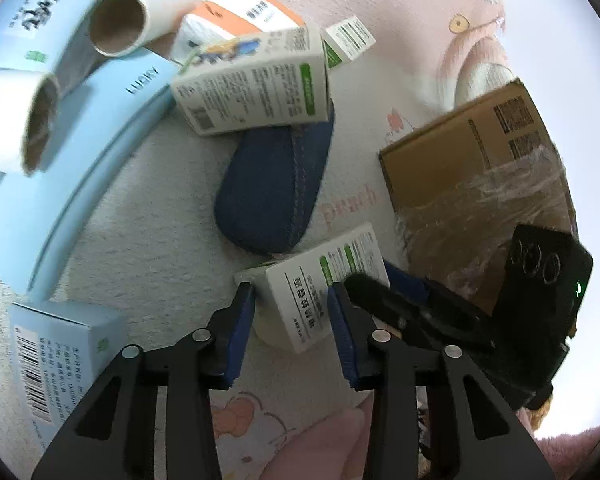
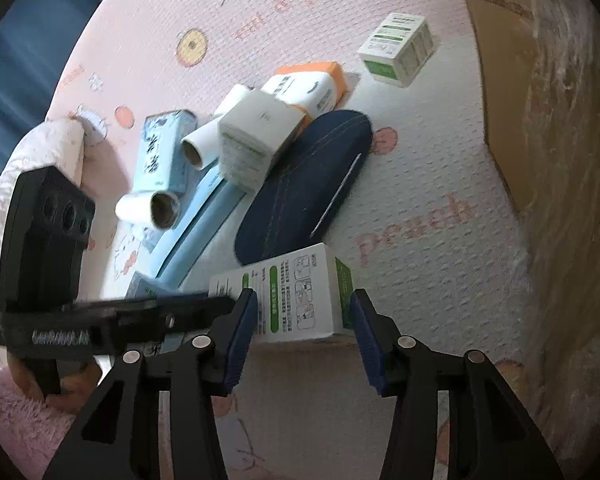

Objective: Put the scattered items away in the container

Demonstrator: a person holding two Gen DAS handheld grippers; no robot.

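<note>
A white box with green print (image 1: 320, 284) lies on the pink play mat, and it also shows in the right wrist view (image 2: 296, 296). My left gripper (image 1: 292, 304) is open with its jaws on either side of this box. My right gripper (image 2: 304, 316) is open too, with the same box between its jaws from the other side. The brown cardboard container (image 1: 472, 172) stands to the right, and in the right wrist view (image 2: 548, 100) it fills the right edge. Behind the box lies a dark blue denim case (image 1: 276, 188).
A pile sits at the far left: light blue boxes (image 1: 80, 152), paper rolls with cardboard cores (image 1: 136, 16), a white and green box (image 1: 256, 84) and an orange and white box (image 1: 240, 12). A small green and white box (image 2: 398, 50) lies apart near the container.
</note>
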